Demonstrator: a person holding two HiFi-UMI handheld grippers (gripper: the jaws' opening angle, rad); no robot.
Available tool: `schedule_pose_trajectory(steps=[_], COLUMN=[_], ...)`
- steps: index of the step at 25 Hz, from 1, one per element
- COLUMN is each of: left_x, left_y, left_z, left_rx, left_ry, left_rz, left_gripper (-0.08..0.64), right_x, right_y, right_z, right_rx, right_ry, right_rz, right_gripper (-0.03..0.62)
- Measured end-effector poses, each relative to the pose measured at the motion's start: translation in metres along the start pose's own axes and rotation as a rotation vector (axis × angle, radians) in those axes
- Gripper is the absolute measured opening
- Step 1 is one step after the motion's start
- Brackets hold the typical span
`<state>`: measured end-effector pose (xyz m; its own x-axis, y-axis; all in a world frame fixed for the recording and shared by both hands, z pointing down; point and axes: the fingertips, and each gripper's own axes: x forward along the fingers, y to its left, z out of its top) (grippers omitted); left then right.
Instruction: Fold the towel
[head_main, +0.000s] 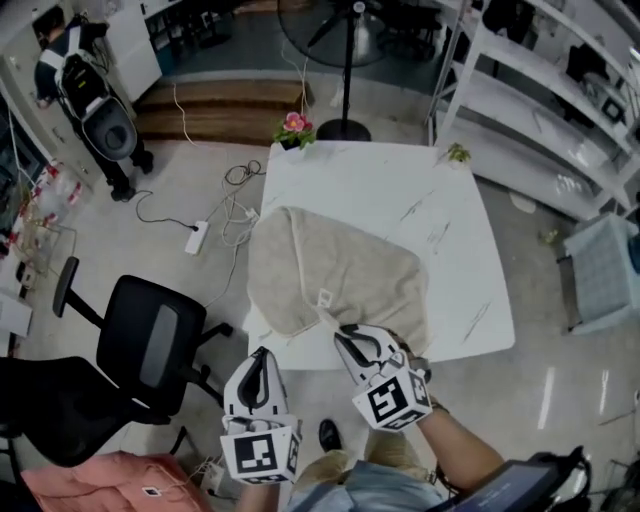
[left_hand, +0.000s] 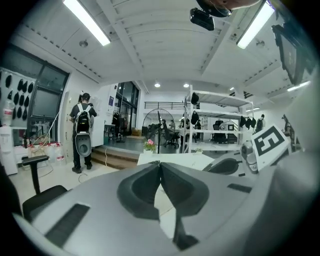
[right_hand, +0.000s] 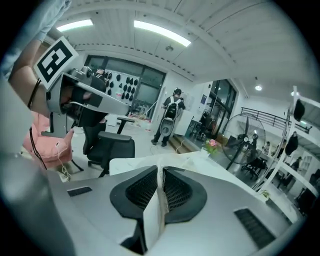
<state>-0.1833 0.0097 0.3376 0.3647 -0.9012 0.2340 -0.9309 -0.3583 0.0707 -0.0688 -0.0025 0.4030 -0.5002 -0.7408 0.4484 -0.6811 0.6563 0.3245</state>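
A beige towel (head_main: 340, 270) lies rumpled on the near half of the white table (head_main: 400, 190), with its left part doubled over and a small white tag (head_main: 323, 298) at its near edge. My right gripper (head_main: 342, 332) sits at that near edge, shut on the towel. In the right gripper view a pale strip of the towel (right_hand: 151, 220) runs between the pads of my right gripper (right_hand: 160, 169). My left gripper (head_main: 262, 356) hovers off the table's near left corner. Its jaws are shut with nothing between them, as the left gripper view also shows of my left gripper (left_hand: 160, 164).
A black office chair (head_main: 150, 345) stands left of the table, with pink cloth (head_main: 100, 485) below it. A flower pot (head_main: 294, 128) sits at the table's far left corner. Behind are a fan stand (head_main: 347, 70), white shelves (head_main: 540, 100) and a person with a backpack (head_main: 85, 90). A power strip (head_main: 197, 237) lies on the floor.
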Motion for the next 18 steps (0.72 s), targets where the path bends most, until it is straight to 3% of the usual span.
schedule_pose_trajectory(steps=[4,8,13,18], left_x=[0.001,0.02,0.056,0.108], left_y=[-0.01,-0.017,-0.041,-0.079], left_z=[0.027,0.034,0.039,0.051], left_rx=[0.035,0.06,0.076,0.095], left_ry=[-0.065,-0.079,-0.049,-0.016], left_rz=[-0.018,-0.023,-0.02,-0.034], left_gripper=[0.008,0.008,0.008,0.008], right_x=[-0.009,-0.008,-0.004,0.002], right_y=[-0.028,-0.049,-0.092,-0.171], right_z=[0.019,0.026,0.015,-0.002], right_rx=[-0.015,-0.021,0.018,0.053], right_ry=[-0.032,-0.058,-0.085,-0.099], right_rz=[-0.054,-0.057,-0.049,-0.056], right_gripper=[0.048,0.048,0.048,0.048])
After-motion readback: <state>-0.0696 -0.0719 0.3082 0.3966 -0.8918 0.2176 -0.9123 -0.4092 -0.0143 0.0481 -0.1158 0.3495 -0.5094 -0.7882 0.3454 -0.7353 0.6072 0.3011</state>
